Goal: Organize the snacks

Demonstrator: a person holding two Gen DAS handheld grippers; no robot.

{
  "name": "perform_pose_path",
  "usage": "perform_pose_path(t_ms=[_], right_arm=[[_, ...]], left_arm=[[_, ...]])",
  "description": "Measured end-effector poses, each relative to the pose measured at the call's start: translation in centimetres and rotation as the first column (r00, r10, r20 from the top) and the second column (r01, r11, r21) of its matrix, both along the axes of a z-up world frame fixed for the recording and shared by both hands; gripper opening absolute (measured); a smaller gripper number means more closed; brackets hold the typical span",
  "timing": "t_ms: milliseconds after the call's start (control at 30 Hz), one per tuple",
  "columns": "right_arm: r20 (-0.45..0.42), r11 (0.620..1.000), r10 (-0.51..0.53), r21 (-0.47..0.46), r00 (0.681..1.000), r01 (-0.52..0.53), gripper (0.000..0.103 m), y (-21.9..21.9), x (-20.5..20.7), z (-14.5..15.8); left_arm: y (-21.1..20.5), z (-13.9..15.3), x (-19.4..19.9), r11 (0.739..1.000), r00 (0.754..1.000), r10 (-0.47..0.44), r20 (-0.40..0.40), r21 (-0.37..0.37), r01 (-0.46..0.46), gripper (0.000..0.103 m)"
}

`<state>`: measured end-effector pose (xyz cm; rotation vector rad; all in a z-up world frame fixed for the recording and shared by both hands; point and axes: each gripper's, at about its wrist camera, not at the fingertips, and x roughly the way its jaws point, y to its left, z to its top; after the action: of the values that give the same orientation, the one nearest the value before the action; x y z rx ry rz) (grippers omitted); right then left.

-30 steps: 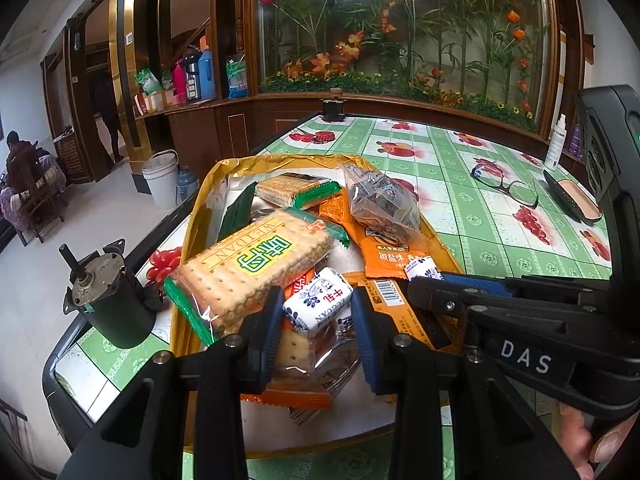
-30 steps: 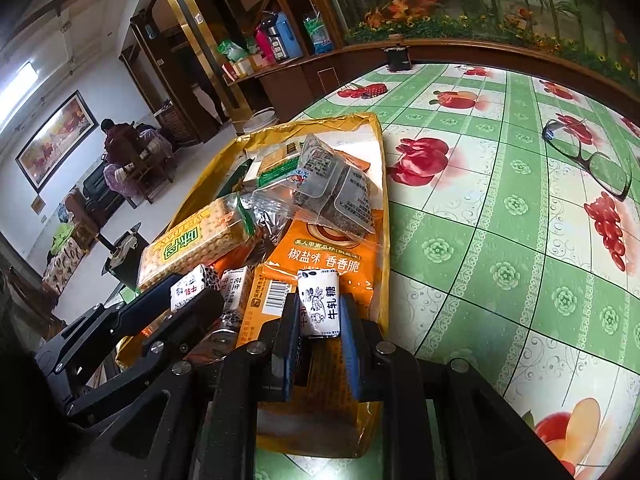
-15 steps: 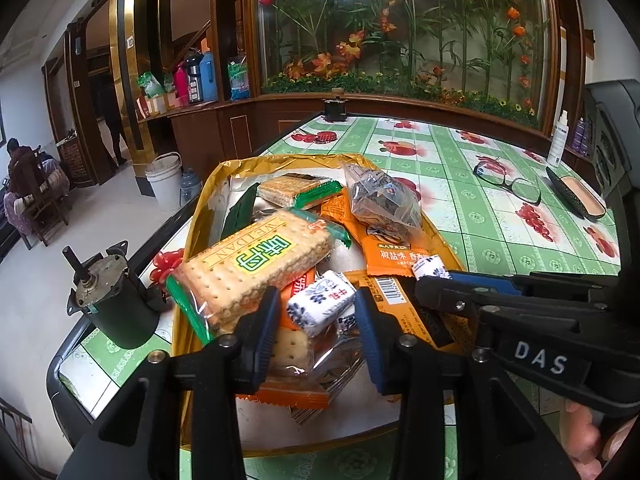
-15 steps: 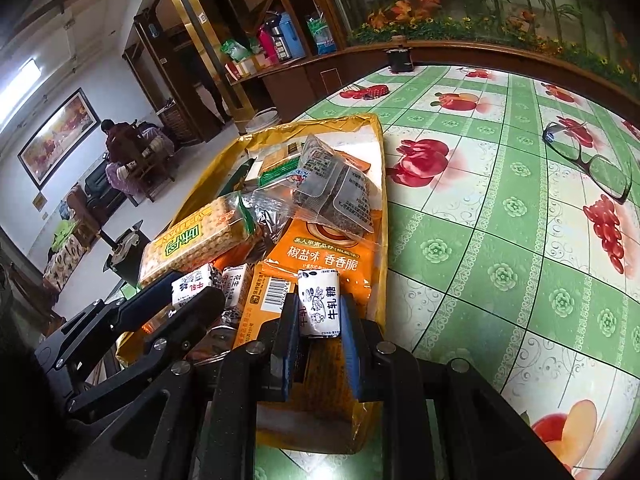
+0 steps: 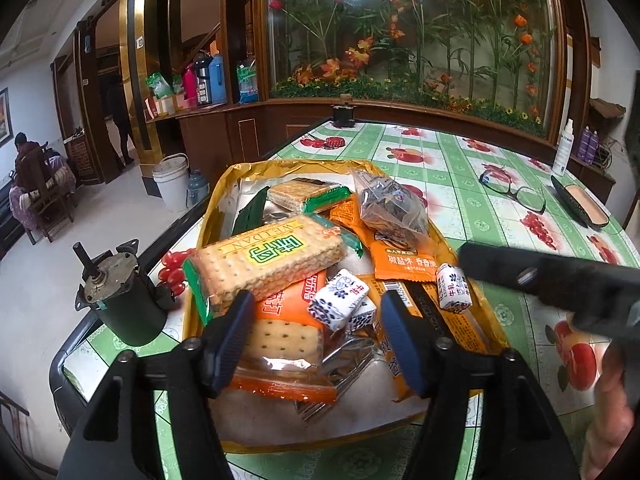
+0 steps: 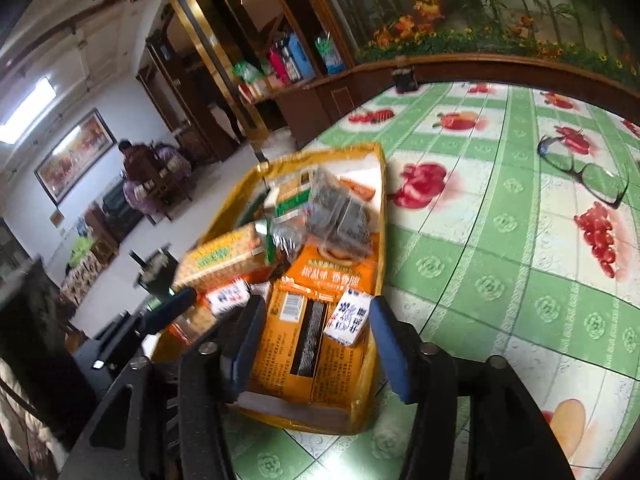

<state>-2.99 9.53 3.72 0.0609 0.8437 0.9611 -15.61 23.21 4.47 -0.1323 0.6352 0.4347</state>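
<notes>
A gold tray (image 5: 224,200) (image 6: 370,380) holds cracker packs, orange snack packets and white-and-blue milk candies. My left gripper (image 5: 316,332) is open above the tray's near end; a milk candy (image 5: 338,298) lies between its fingers on the pile. My right gripper (image 6: 310,344) is open; another milk candy (image 6: 348,320) lies on an orange packet (image 6: 304,344) by its right finger. That candy also shows in the left wrist view (image 5: 451,288), next to the right gripper's body (image 5: 560,280).
A green fruit-print tablecloth (image 5: 460,184) covers the table. A small black motor (image 5: 120,292) stands left of the tray at the table edge. Glasses (image 5: 512,190) (image 6: 588,168) and a glasses case (image 5: 580,206) lie at the right. A wooden planter wall stands behind.
Both grippers have opened and let go of their milk candies, which now lie on the tray's pile. The right gripper has pulled back and moved.
</notes>
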Motion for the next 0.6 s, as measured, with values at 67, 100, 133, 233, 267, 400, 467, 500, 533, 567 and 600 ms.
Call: perform_pose_path(t_ms=[67, 100, 133, 233, 267, 400, 467, 500, 533, 567, 600], right_arm=[[0.007, 0.999, -0.019, 0.031, 1.0, 0.018, 0.076, -0.9, 0.2, 0.5], [0.01, 0.998, -0.032, 0.047, 0.999, 0.031, 0.084, -1.5, 0.3, 0.8], [0.016, 0.997, -0.053, 0.06, 0.998, 0.052, 0.087, -2.0, 0.5, 1.1], [0.045, 0.991, -0.099, 0.089, 0.994, 0.095, 0.094, -3.6, 0.5, 2.1], [0.058, 0.99, -0.111, 0.092, 0.992, 0.105, 0.094, -4.1, 0.4, 2.3], [0.063, 0.99, -0.119, 0.09, 0.991, 0.113, 0.102, -5.6, 0.3, 2.0], [0.035, 0.987, -0.142, 0.083, 0.989, 0.139, 0.103, -6.4, 0.4, 1.2], [0.026, 0.986, -0.151, 0.073, 0.988, 0.149, 0.103, -6.7, 0.4, 0.8], [0.011, 0.986, -0.161, 0.047, 0.987, 0.161, 0.103, -6.9, 0.5, 0.3], [0.005, 0.986, -0.164, 0.032, 0.987, 0.163, 0.103, -7.0, 0.6, 0.1], [0.004, 0.986, -0.164, 0.016, 0.986, 0.164, 0.103, -7.1, 0.6, -0.1]], left_arm=[[-0.3, 0.1, -0.2, 1.0, 1.0, 0.004, 0.006, 0.009, -0.004, 0.073], [-0.4, 0.2, -0.3, 1.0, 1.0, 0.004, 0.01, 0.016, -0.004, 0.073], [-0.8, 0.3, -0.3, 1.0, 1.0, 0.003, 0.015, 0.024, -0.003, 0.073], [-1.3, 0.6, -0.8, 0.998, 0.999, 0.007, 0.041, 0.055, -0.009, 0.082], [-1.6, 0.7, -1.0, 0.998, 0.999, 0.009, 0.051, 0.068, -0.012, 0.085], [-2.4, 1.0, -2.0, 0.994, 0.997, 0.001, 0.081, 0.104, -0.009, 0.086], [-2.7, 1.1, -2.3, 0.995, 0.996, -0.004, 0.086, 0.098, -0.004, 0.086], [-2.7, 1.1, -2.6, 0.996, 0.996, -0.006, 0.092, 0.084, -0.002, 0.087], [-2.6, 1.1, -2.8, 0.998, 0.995, -0.013, 0.096, 0.056, 0.007, 0.089], [-2.7, 1.0, -2.9, 0.999, 0.995, -0.015, 0.097, 0.041, 0.011, 0.09], [-2.7, 1.0, -3.1, 1.0, 0.995, -0.013, 0.098, 0.025, 0.011, 0.092]])
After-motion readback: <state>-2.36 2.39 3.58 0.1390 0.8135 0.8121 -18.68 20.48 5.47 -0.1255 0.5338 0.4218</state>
